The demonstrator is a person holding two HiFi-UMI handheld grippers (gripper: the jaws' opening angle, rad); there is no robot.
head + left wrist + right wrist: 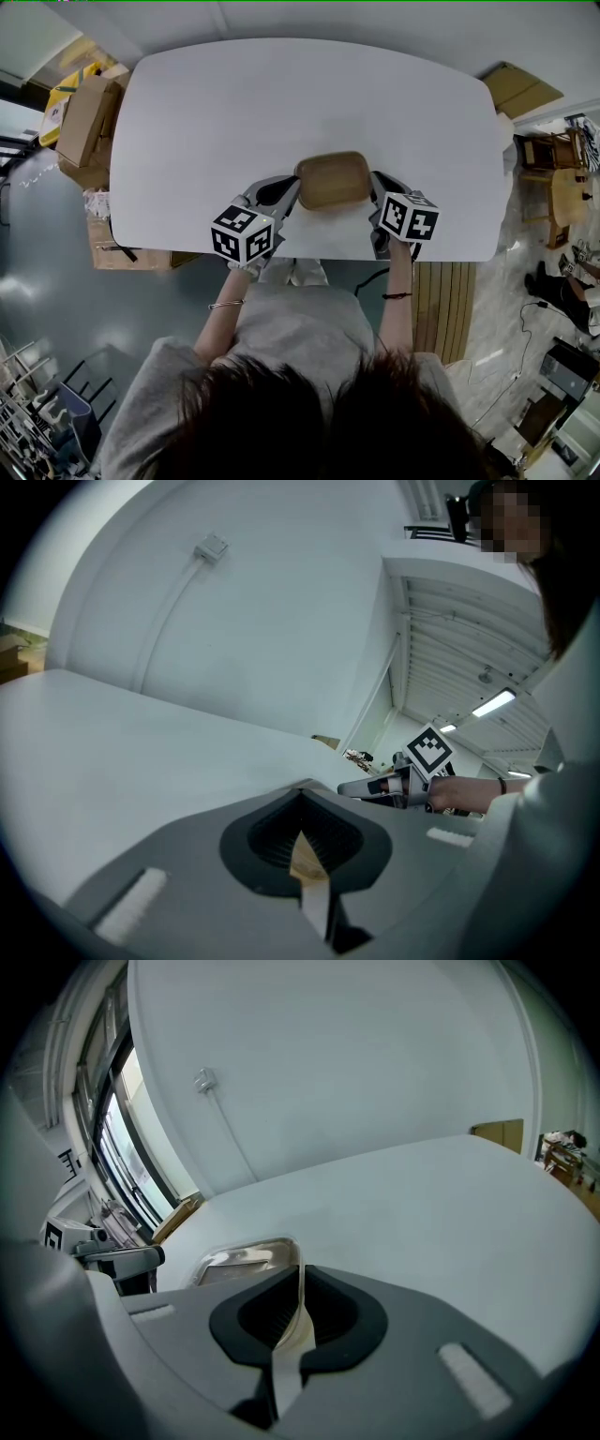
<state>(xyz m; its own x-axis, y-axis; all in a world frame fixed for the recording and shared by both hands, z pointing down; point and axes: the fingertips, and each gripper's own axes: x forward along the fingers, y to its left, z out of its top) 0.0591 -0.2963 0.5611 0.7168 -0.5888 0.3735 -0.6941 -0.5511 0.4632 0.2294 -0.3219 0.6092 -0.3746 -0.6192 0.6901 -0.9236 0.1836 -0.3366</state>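
A white table (281, 103) with rounded corners stood on a glossy grey floor (56, 281). Cardboard boxes (89, 122) were stacked just beside its left end, with a yellow box (58, 99) next to them. A slatted wooden panel (441, 309) lay on the floor by the right end, and wooden furniture (561, 183) stood further right. The plain white wall (375, 1054) carried a surface-run cable (225, 1124). Dark-framed windows (141, 1138) lined one side. Strip lights (494, 703) were lit on the ceiling.

Smooth tan-wood tray (332, 179) — faintly glossy rim, matt white table (281, 103) — smooth
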